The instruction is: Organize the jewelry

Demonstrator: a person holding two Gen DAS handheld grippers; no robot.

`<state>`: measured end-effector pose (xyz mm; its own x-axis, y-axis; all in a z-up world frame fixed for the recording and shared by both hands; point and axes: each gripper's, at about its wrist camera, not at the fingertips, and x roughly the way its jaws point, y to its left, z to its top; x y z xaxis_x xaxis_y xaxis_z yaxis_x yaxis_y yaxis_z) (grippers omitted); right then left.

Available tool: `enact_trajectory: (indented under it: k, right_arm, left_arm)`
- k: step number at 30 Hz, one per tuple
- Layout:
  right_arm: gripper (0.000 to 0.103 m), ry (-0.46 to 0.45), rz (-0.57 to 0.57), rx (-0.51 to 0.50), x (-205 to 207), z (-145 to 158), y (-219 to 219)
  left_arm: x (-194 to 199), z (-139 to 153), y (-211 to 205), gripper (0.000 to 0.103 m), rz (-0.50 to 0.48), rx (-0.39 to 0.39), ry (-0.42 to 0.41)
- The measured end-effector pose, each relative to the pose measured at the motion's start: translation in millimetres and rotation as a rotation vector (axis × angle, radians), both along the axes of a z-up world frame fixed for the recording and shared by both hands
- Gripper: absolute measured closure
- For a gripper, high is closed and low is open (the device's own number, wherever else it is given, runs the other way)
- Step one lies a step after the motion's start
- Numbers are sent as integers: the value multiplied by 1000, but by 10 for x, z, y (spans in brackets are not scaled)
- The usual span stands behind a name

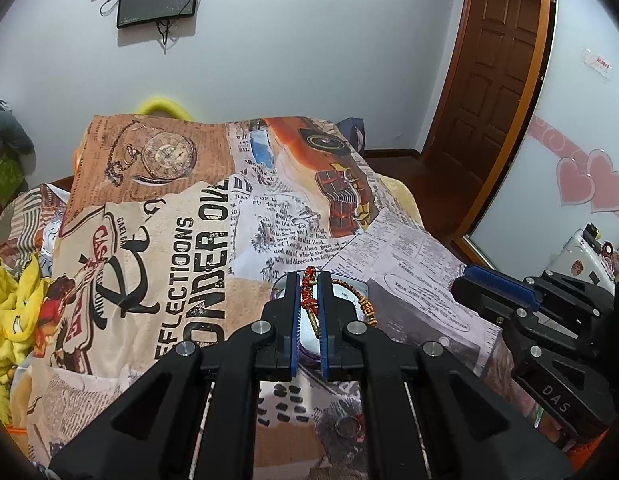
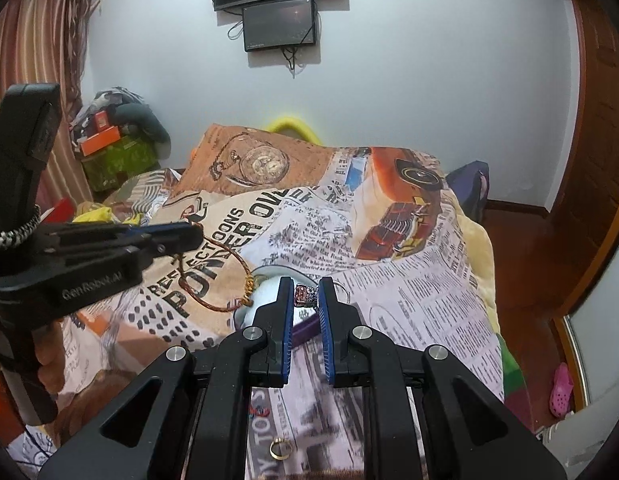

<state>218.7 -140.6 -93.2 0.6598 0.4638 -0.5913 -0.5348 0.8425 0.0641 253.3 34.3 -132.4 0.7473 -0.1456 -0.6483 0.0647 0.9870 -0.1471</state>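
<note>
Nearest the right wrist camera, a gold ring (image 2: 280,449) lies flat on the printed blanket (image 2: 409,288), partly masked by the gripper's black frame; the left wrist view shows a ring (image 1: 347,427) too, dim and half hidden between the linkages. Above it, the left gripper (image 1: 309,284) has its fingers pressed together on a beaded necklace (image 1: 308,300) of red and gold beads. The strand runs up and down between the blue pads, its upper end poking past the fingertips, and a loop trails off to the right over a white round dish (image 1: 349,296) with a purple rim. Most of that dish is covered by the fingers. The right gripper (image 2: 305,294) pinches a small dark, sparkly piece of jewelry (image 2: 303,294) at its fingertips, above the same dish (image 2: 265,292); what it is cannot be made out, nor which way it points. Farther off, the bed runs toward a white wall bearing two dark screens (image 2: 279,24), the upper one cut off by the frame.
</note>
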Motion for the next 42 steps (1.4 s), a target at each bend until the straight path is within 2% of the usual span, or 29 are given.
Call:
enact_trajectory:
  k: [19,36,42]
  right_arm:
    - [92,115,72,-1,512,-325,208]
    - [92,222,147,-63,723,-643,402]
    - [92,244,161,-88,712,-693,434]
  left_arm:
    - [506,-550,15,96,-30,-26,152]
    - [688,-701,-52,96,-76,-5,194]
    - [650,-667,-26,96,-57,11,176]
